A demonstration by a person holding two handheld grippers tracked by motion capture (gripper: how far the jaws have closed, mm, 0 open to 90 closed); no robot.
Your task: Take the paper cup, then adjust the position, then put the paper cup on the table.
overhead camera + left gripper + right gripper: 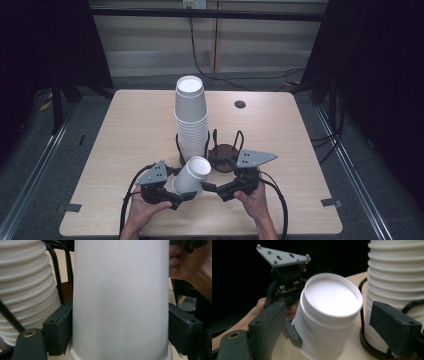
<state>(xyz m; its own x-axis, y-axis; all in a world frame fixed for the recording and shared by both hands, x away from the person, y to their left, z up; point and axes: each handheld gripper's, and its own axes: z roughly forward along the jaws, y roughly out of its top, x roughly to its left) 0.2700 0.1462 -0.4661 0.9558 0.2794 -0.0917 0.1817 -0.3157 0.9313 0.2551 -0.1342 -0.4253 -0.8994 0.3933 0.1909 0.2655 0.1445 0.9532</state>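
Left tongs (184,196) clamp single white cup (191,175) by its sides, cup tilted, just in front of tall cup stack (190,117) in wire holder (222,152). Right tongs (210,188) gape open beside cup, not gripping. All on bench (125,130).

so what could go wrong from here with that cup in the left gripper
1. The left gripper clamps the thin-walled white paper cup across its body; squeezing harder could dent it.
2. The cup is held upside down, tilted, close beside the tall stack of cups in the wire holder; a careless swing could knock the stack.
3. The right gripper stands open around the cup's base, so closing off-centre could twist it loose.
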